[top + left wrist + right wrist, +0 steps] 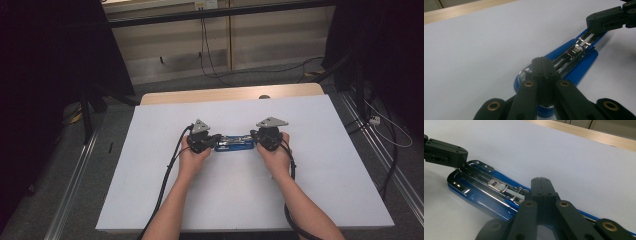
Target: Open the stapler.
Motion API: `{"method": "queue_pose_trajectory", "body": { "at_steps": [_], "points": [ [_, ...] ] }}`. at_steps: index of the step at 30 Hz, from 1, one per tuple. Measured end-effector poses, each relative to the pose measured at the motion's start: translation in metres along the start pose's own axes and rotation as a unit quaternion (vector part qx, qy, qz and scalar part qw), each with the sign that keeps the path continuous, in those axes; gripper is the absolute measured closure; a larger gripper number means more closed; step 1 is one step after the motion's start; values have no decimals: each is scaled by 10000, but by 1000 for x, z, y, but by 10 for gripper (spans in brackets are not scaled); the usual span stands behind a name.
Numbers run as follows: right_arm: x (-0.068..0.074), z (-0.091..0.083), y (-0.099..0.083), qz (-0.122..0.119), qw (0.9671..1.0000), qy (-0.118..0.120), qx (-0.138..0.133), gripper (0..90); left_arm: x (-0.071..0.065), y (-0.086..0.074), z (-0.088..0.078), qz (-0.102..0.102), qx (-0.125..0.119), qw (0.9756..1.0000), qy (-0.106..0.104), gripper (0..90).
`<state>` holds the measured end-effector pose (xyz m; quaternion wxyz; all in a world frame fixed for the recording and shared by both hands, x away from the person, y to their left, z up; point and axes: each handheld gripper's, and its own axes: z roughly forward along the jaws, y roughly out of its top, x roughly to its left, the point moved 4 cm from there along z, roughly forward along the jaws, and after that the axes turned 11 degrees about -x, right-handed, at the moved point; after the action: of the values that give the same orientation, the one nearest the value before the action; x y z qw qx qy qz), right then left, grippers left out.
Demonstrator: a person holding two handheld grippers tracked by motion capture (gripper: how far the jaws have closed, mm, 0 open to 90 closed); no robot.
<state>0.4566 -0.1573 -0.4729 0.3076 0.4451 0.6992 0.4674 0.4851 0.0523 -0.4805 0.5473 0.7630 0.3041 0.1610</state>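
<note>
A blue stapler (235, 144) with a chrome magazine lies opened out flat across the middle of the white table (300, 165). My left gripper (216, 141) is at its left end and my right gripper (253, 140) at its right end. In the left gripper view the left gripper (542, 61) has its jaws pressed together over the rounded end of the stapler (584, 62), and the right gripper (596, 25) touches the far end. In the right gripper view the right gripper (540, 181) is shut above the stapler (481, 192), with nothing seen between the jaws. The left gripper (456, 155) rests on the far end.
A wooden strip (230, 94) runs along the table's far edge. Black cables (210, 55) cross the floor beyond it. A black stand (87, 110) is at the left and metal rails (385, 160) run along the right side.
</note>
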Motion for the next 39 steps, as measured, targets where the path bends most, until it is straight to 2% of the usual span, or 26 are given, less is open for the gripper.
{"method": "queue_pose_trajectory", "body": {
  "at_steps": [5, 13, 17, 21, 23, 27, 32, 35, 39],
  "points": [
    [-2, 0, 0, 69, 10000, 35, -2, 900, -1, 2, -1, -26, -34, 10000, 40, 900],
    [-1, 1, 1, -70, 9999, 68, 33, 900, -1, 7, -3, -169, -135, 9998, -34, 893],
    [-2, -1, 1, -106, 9999, 95, 12, 897, -3, 9, -4, -188, -95, 9997, -87, 817],
    [-3, -7, 3, -164, 9997, 166, -39, 859, -2, 13, -8, -189, -151, 9997, 18, 706],
    [-3, -11, 4, -137, 9996, 232, -51, 826, 0, 16, -11, -282, -191, 9994, 12, 672],
    [-3, -22, 4, -189, 9993, 317, -106, 764, 1, 20, -19, -322, -172, 9993, 6, 606],
    [-5, -39, 0, -187, 9992, 340, -69, 667, -2, 23, -26, -366, -173, 9992, 61, 425],
    [-5, -48, -3, -244, 9991, 358, -47, 605, -3, 20, -29, -307, -97, 9995, 26, 361],
    [-5, -60, -8, -325, 9986, 424, -31, 521, -2, 21, -35, -421, -90, 9990, 78, 272]
  ]
}}
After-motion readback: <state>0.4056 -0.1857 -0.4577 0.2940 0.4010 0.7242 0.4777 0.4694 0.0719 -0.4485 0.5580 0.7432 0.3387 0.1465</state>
